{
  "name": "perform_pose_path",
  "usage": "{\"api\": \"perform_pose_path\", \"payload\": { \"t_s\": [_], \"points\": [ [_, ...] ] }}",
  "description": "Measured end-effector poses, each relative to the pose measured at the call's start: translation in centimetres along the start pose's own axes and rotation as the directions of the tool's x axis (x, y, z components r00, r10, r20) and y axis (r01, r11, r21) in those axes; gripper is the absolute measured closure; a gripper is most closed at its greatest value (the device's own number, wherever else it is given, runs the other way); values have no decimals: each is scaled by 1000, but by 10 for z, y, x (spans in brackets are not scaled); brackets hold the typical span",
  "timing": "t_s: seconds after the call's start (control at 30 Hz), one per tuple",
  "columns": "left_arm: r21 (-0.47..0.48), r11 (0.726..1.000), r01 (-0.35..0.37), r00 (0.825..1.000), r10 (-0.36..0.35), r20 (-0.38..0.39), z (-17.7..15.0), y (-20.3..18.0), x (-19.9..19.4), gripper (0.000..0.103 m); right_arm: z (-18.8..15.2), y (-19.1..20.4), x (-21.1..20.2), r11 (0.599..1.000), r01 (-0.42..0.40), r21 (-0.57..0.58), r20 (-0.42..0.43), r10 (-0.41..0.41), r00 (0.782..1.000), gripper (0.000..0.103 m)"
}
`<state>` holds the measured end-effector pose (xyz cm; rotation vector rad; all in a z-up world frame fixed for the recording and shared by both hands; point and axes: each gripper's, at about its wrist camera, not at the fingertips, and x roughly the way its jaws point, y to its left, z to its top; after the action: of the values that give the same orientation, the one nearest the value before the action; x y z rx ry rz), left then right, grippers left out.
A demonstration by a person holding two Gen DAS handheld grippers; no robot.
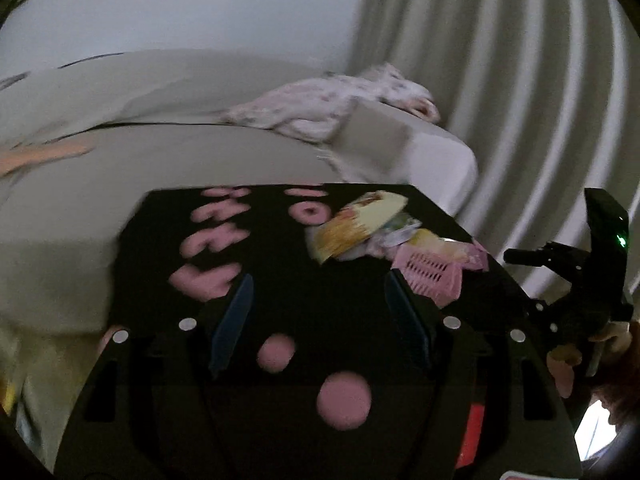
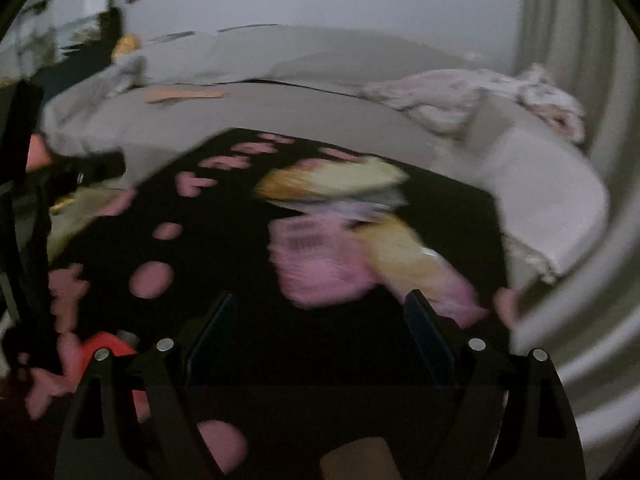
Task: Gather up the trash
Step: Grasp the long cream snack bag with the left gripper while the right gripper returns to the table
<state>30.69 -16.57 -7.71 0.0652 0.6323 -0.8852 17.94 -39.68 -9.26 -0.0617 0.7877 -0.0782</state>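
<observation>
— Trash [image 1: 362, 226] lies in one heap at the far right part of the black mat [image 1: 280, 248] — wrappers, with a pink basket [image 1: 430, 276] just beside. Why there?

— Gathered in one place, I judge, so it is easy to take.

— And each hand-held gripper?

— Left hand-held gripper [image 1: 320, 320] and right hand-held gripper [image 2: 320, 332] both stand apart, holding nothing. They point down toward the heap, probably ready to pick.

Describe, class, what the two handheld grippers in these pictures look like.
The left gripper and right gripper look alike: black angular frames with slotted cut-outs, round silver studs, and flat dark-blue pads lining the jaws. Seen from the left wrist, the right one shows a small green light.
</observation>
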Motion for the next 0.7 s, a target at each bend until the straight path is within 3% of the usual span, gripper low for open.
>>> {"api": "perform_pose_path", "payload": {
  "t_s": [0.07,0.2,0.33,0.43,0.53,0.7],
  "points": [
    [41,998,51,998,-49,-34,19,-10,34,38,-5,-17,5,999,25,34,-21,-25,999,21],
    [118,989,91,990,-77,-121,46,-30,97,38,-17,-50,15,992,-27,126,-49,33,998,21],
    [255,967,29,975,28,-219,55,-54,160,38,-23,-66,19,988,12,157,-56,-3,998,21],
    [296,955,7,949,87,-302,54,-63,200,38,-23,-70,19,986,1,168,-55,9,998,21],
    [292,956,26,932,82,-352,48,-65,210,55,-20,-77,20,984,-4,178,-53,14,998,21],
    [100,995,18,951,14,-310,42,-47,161,67,-14,-85,23,980,-25,198,-39,33,999,21]
  ]
}}
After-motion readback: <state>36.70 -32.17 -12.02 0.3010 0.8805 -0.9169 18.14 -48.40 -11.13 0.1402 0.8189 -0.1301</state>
